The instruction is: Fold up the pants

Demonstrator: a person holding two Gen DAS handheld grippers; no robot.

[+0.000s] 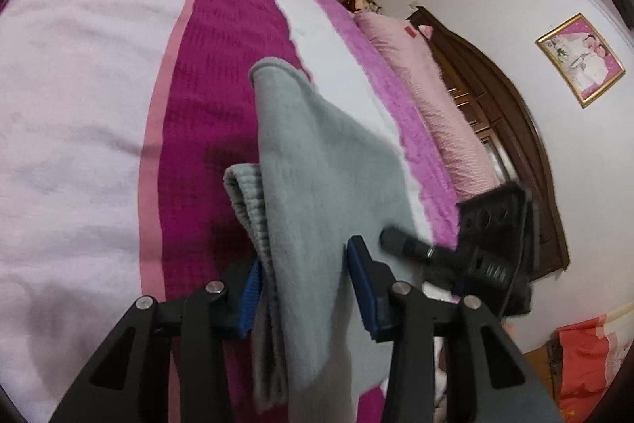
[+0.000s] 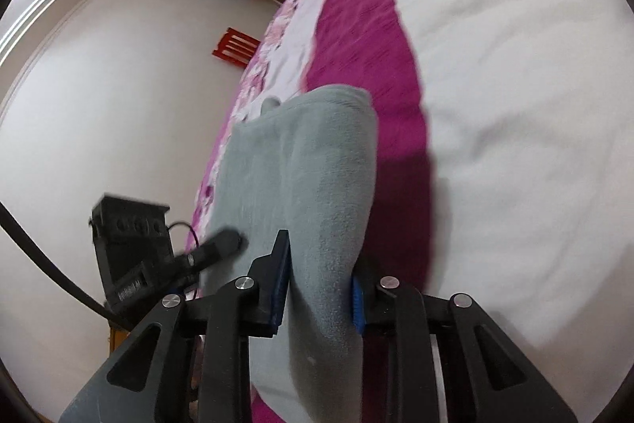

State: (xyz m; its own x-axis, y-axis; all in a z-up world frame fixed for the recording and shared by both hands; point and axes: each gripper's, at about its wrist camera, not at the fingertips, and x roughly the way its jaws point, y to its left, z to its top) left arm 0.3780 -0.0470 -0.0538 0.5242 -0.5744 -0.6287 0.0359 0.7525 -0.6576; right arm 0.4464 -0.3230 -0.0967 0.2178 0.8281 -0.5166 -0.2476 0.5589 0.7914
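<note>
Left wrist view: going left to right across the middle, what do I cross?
Pale pink bedspread → magenta band → grey pants → pink pillow → dark wooden headboard → framed picture.

The soft grey fleece pants are doubled over, with a ribbed waistband at one edge. One end is raised off the magenta and white bed cover; the far, rounded fold lies on it.

One pair of grey pants lies on one bed. Two hand-held grippers: the left hand-held gripper, the right hand-held gripper. One framed picture, one pink pillow.
</note>
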